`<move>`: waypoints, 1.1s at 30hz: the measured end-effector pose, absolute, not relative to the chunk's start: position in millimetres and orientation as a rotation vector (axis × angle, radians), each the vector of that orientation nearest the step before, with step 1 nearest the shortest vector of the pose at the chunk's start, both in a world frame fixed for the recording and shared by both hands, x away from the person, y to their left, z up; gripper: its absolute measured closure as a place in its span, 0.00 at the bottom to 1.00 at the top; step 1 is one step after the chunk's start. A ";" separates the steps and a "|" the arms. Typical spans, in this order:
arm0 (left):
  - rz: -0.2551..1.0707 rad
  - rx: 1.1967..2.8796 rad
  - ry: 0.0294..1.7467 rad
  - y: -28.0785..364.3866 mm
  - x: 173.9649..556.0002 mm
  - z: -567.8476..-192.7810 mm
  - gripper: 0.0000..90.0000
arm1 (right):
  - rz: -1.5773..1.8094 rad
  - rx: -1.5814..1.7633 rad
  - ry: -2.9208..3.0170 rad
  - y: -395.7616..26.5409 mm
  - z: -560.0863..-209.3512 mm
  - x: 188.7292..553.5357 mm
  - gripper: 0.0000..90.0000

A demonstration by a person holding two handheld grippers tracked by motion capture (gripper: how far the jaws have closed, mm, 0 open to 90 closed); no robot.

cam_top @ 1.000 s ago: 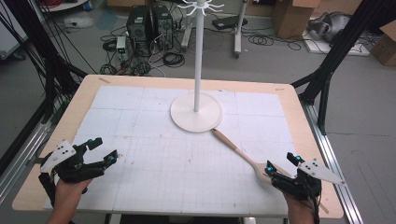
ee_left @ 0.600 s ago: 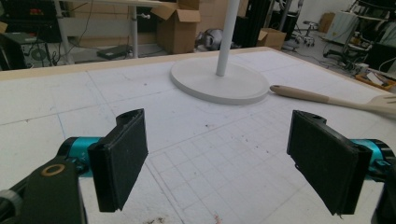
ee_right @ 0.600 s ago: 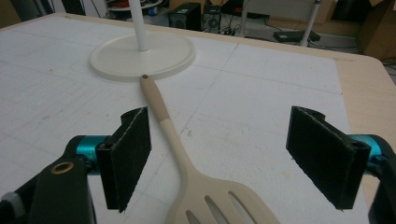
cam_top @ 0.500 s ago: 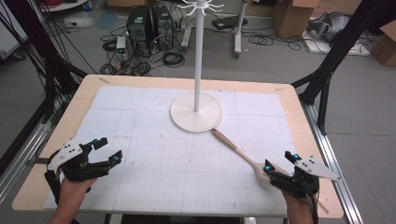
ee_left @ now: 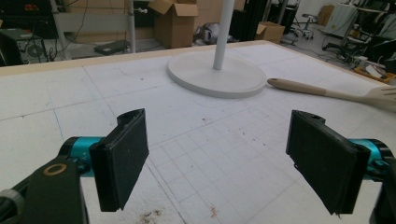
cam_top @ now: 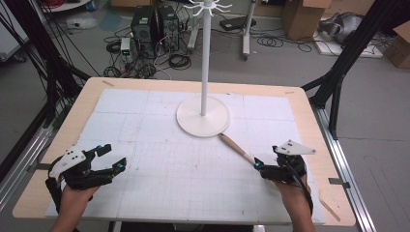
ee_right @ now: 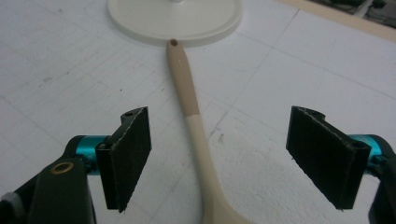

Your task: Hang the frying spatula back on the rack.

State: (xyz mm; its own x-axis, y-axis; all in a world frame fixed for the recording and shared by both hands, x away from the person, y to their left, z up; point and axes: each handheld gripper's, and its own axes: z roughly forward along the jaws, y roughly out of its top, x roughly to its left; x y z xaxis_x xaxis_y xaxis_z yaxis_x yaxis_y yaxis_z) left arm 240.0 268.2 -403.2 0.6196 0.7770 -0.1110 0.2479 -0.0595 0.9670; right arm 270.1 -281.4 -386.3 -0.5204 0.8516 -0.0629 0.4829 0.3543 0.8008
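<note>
fingers (ee_right: 125, 158): black pads | teal mounts | brass screw | grey top plate

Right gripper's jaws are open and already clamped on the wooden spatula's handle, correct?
Not clamped. The right gripper has its jaws open, standing apart on either side of the wooden spatula handle without touching it, as the right gripper view shows.

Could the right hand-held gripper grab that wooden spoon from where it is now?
Probably yes. The right hand-held gripper is open, its jaws standing either side of the wooden spoon, which lies flat on the table. Nothing sits between them.
</note>
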 end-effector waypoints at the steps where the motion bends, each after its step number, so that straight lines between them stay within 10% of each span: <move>1: 0.537 1.617 0.868 267.7 238.9 -403.1 0.24 | 1.018 1.157 2.178 -278.9 -388.3 274.9 0.26; 26: 0.526 1.653 0.867 267.0 239.3 -405.3 0.24 | 0.705 1.161 2.465 -269.8 -422.8 309.3 0.49; 33: 0.525 1.653 0.869 267.0 239.3 -405.4 0.25 | 0.721 1.139 2.549 -269.5 -425.1 311.2 0.72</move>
